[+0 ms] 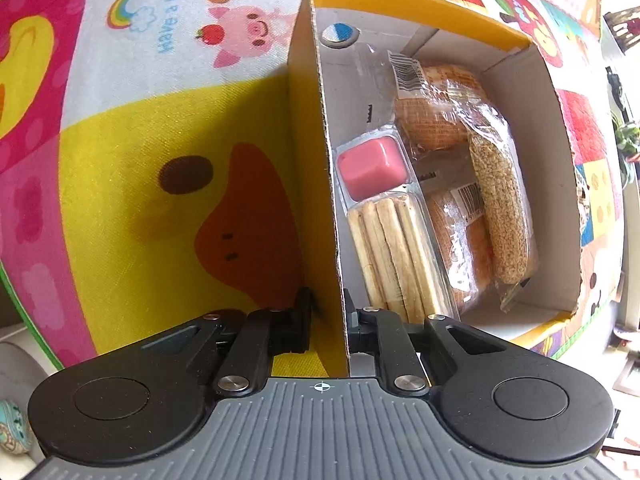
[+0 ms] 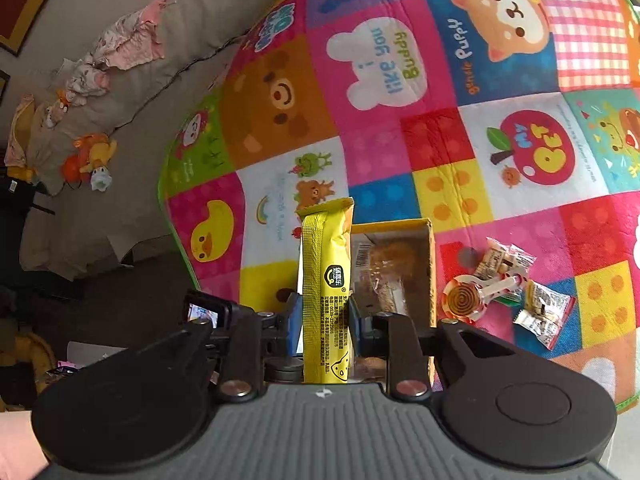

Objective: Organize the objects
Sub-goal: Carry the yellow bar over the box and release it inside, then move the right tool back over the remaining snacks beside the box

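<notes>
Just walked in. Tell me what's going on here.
A person is packing snacks into a yellow cardboard box on a patchwork play mat. The left hand-held gripper is clamped on the box's side wall. The right hand-held gripper holds a yellow snack packet upright near the box. Inside are a breadstick-and-dip pack, wrapped buns and a sesame bar. A lollipop and wrapped candies lie on the mat.
</notes>
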`<state>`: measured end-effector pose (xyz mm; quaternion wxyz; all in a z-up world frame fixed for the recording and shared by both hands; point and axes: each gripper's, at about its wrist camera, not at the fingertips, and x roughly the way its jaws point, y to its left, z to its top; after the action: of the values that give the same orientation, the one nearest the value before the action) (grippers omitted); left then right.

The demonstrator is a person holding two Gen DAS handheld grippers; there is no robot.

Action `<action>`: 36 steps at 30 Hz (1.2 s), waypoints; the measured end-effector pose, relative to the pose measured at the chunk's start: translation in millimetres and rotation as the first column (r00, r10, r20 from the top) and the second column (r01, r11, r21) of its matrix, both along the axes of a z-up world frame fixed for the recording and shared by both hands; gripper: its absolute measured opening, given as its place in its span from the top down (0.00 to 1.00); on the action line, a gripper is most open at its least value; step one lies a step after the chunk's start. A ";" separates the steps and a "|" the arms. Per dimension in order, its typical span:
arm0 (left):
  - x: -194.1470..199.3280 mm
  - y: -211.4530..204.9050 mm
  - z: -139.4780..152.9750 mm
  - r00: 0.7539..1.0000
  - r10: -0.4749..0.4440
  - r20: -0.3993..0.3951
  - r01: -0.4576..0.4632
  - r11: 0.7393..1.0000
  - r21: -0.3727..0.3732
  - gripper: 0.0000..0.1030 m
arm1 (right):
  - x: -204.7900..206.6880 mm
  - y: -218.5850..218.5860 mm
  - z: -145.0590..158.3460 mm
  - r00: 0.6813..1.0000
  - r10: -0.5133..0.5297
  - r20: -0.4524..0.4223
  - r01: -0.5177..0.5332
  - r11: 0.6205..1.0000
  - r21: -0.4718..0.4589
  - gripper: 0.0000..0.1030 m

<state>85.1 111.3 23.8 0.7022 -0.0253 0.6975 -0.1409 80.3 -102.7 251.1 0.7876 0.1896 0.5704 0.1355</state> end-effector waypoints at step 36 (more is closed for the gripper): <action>43.6 -43.1 9.9 0.959 0.281 -0.029 -0.277 0.955 0.108 0.89 | 3.7 -128.7 -193.0 0.866 0.436 -0.243 -0.499 0.776 -0.387 0.46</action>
<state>128.7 68.2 33.7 0.6999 -0.0902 0.7085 -0.0036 83.9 -231.4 58.1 0.7089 -0.1309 0.6687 0.1820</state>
